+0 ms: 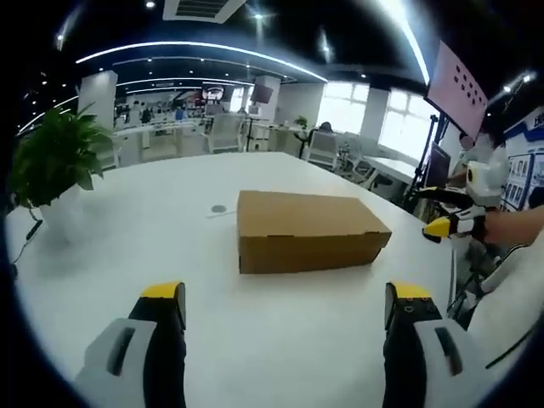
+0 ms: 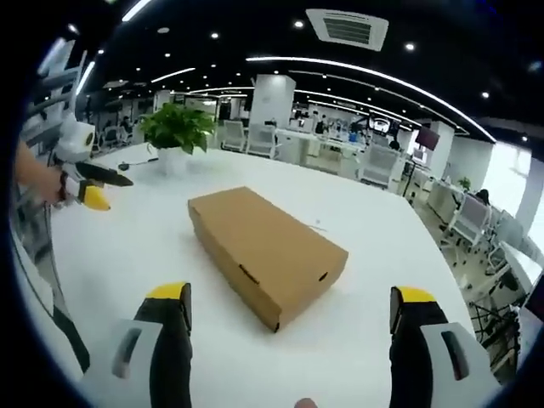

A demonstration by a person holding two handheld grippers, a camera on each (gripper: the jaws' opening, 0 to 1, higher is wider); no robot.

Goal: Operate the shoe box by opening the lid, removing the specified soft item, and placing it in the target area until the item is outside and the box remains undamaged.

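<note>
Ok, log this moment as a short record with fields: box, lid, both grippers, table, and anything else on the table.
box: cardboard shoe box, lying flat on the table
lid: closed
left gripper: open, short of the box, holding nothing
right gripper: open, short of the box, holding nothing
table: white table
other: potted plant beyond the box near the table's edge
soft item: not visible
</note>
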